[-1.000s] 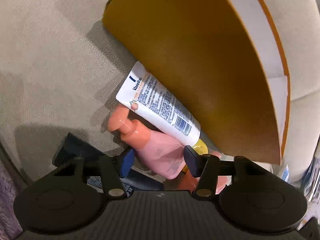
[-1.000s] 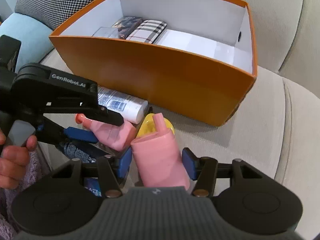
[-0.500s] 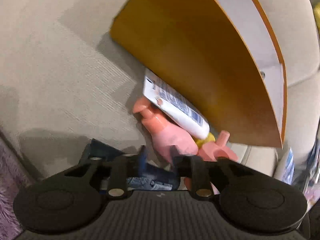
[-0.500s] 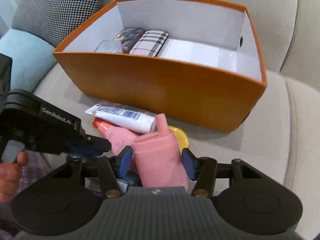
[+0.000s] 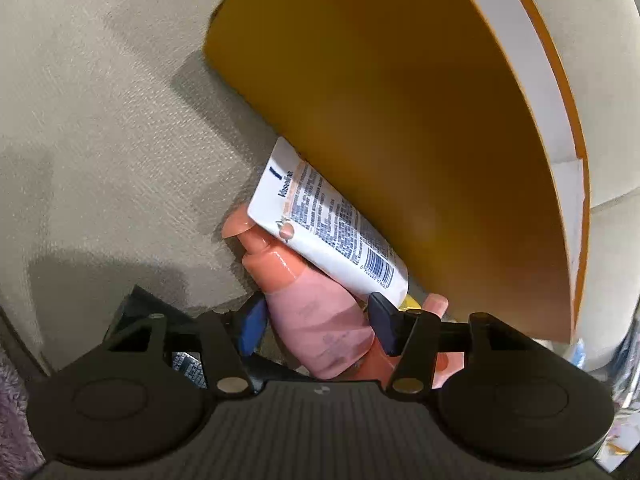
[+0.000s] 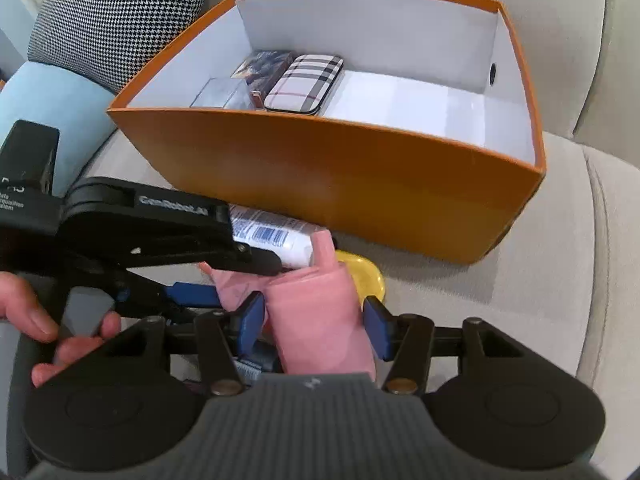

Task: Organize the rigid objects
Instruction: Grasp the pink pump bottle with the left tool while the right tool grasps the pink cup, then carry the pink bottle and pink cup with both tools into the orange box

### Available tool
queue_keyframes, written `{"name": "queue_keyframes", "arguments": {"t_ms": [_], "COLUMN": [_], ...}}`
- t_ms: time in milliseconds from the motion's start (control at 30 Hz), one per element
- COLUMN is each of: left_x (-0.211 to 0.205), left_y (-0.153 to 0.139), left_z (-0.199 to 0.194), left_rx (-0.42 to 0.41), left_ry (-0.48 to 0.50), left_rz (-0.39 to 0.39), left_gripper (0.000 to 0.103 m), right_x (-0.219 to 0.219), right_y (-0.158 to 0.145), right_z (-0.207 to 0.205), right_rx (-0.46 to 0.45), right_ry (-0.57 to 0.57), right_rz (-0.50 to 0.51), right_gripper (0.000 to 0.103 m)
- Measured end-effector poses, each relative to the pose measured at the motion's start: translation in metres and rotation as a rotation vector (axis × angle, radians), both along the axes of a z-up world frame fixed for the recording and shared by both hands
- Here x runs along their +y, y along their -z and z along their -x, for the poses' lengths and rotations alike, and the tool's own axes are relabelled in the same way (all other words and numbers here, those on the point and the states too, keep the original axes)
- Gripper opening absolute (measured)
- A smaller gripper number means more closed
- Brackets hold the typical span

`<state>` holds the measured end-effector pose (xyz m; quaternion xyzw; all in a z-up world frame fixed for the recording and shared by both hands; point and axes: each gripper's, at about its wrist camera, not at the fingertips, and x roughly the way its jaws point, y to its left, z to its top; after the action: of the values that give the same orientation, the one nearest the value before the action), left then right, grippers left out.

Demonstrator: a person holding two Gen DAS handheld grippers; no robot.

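Note:
A pink pump bottle (image 5: 316,328) lies on the sofa seat under a white Vaseline tube (image 5: 332,232), against the orange box (image 5: 420,140). My left gripper (image 5: 316,326) has this bottle between its blue pads; its jaws are opening. My right gripper (image 6: 314,324) is shut on a second pink bottle (image 6: 316,312) with a spout, held just in front of the orange box (image 6: 320,168). The left gripper (image 6: 244,280) reaches in from the left beside it. A yellow item (image 6: 366,276) lies under the bottles.
The box holds a plaid case (image 6: 306,84), a dark patterned packet (image 6: 264,66) and a clear box (image 6: 218,94) at its left end. A dark blue packet (image 5: 136,312) lies under the left gripper. A houndstooth cushion (image 6: 120,12) and a blue cushion (image 6: 48,100) sit at the left.
My left gripper drew back and narrowed, then came forward again and widened around the pump bottle. The right gripper keeps the spouted pink bottle and has hardly moved.

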<state>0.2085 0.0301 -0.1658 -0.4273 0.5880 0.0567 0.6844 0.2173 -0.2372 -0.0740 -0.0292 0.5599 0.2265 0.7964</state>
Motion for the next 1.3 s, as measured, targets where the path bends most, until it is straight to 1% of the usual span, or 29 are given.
{"name": "queue_keyframes", "arguments": {"t_ms": [67, 133, 233, 267, 367, 400, 467, 533, 633, 667, 700, 800, 833, 900, 967, 1133, 1233, 1300], "left_x": [-0.008, -0.015, -0.019, -0.02, -0.017, -0.014, -0.005, -0.001, -0.004, -0.007, -0.004, -0.008, -0.001, 0.0, 0.001, 0.009, 0.009, 0.007], "left_y": [-0.004, -0.008, -0.018, -0.023, -0.024, -0.02, -0.018, -0.015, -0.012, -0.011, -0.013, -0.018, -0.014, -0.018, -0.022, -0.048, -0.068, -0.086], "left_z": [-0.002, -0.008, -0.014, -0.016, -0.022, -0.025, -0.026, -0.024, -0.022, -0.022, -0.018, -0.01, -0.003, 0.004, 0.01, 0.029, 0.04, 0.042], "left_rx": [-0.019, -0.036, -0.049, -0.053, -0.01, 0.004, 0.009, 0.007, -0.003, -0.009, -0.023, -0.069, -0.085, -0.116, -0.141, -0.231, -0.284, -0.335], "left_ry": [0.043, 0.116, 0.261, 0.334, 0.49, 0.509, 0.461, 0.434, 0.408, 0.399, 0.393, 0.403, 0.413, 0.427, 0.424, 0.426, 0.44, 0.461], "left_rz": [-0.03, -0.062, -0.135, -0.173, -0.239, -0.241, -0.195, -0.176, -0.218, -0.224, -0.222, -0.244, -0.258, -0.275, -0.278, -0.297, -0.3, -0.305], "left_gripper": [0.062, 0.062, 0.061, 0.061, 0.06, 0.06, 0.061, 0.061, 0.061, 0.06, 0.057, 0.055, 0.055, 0.054, 0.054, 0.054, 0.054, 0.053], "right_x": [0.001, 0.0, 0.0, 0.0, 0.003, 0.006, 0.013, 0.021, 0.028, 0.029, 0.028, 0.025, 0.023, 0.02, 0.017, 0.014, 0.016, 0.017], "right_y": [0.001, 0.003, 0.005, 0.005, 0.006, 0.008, 0.01, 0.01, 0.015, 0.017, 0.018, 0.018, 0.017, 0.016, 0.012, -0.002, -0.014, -0.025], "right_z": [-0.001, -0.002, -0.001, 0.0, -0.001, -0.002, -0.003, -0.004, -0.008, -0.009, -0.009, -0.011, -0.011, -0.009, -0.005, 0.005, 0.01, 0.013], "right_rx": [-0.002, 0.006, 0.022, 0.029, 0.046, 0.045, 0.037, 0.032, 0.044, 0.046, 0.046, 0.045, 0.044, 0.036, 0.02, -0.038, -0.088, -0.121], "right_ry": [-0.004, -0.004, -0.002, 0.0, 0.004, 0.001, -0.012, -0.032, -0.059, -0.065, -0.068, -0.057, -0.048, -0.029, -0.009, 0.022, 0.029, 0.027], "right_rz": [0.009, 0.009, -0.002, -0.013, -0.054, -0.052, -0.044, -0.025, 0.018, 0.031, 0.037, 0.032, 0.03, 0.024, 0.016, -0.021, -0.028, -0.033], "right_gripper": [0.056, 0.056, 0.056, 0.056, 0.056, 0.056, 0.056, 0.056, 0.057, 0.057, 0.057, 0.056, 0.056, 0.056, 0.056, 0.056, 0.056, 0.056]}}
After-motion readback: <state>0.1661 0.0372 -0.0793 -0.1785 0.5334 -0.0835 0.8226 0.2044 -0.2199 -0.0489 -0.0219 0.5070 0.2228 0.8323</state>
